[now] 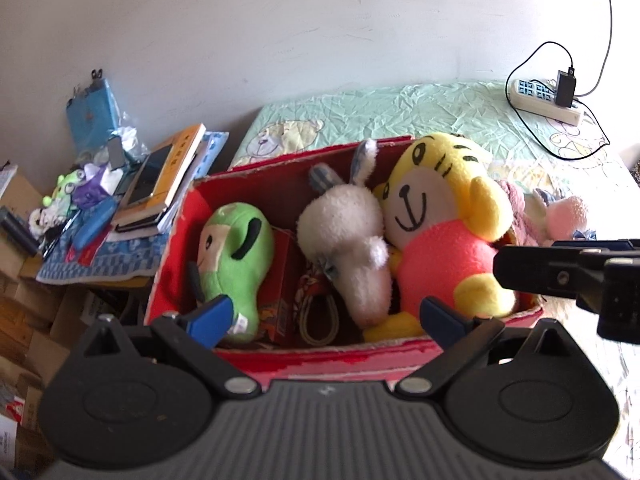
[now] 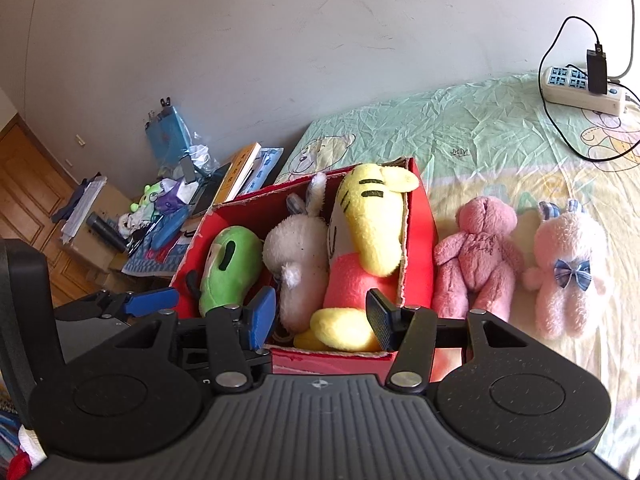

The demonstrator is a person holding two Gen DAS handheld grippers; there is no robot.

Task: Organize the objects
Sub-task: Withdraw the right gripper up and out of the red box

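Note:
A red cardboard box [image 1: 320,360] [image 2: 420,216] sits on the bed. It holds a green plush [image 1: 232,256] [image 2: 228,272], a white bunny plush [image 1: 348,232] [image 2: 296,256] and a yellow tiger plush in a pink shirt [image 1: 440,220] [image 2: 368,248]. A dark pink teddy [image 2: 476,252] and a light pink bunny with a blue bow [image 2: 568,268] lie on the bed right of the box. My left gripper [image 1: 326,316] is open and empty over the box's near edge. My right gripper [image 2: 320,316] is open and empty at the box's near right corner.
The bed has a green and yellow crumpled sheet [image 2: 480,128]. A power strip with a charger and cables [image 2: 584,84] lies at the back right. A cluttered side table with books and small items [image 1: 140,184] stands left of the bed. The wall is behind.

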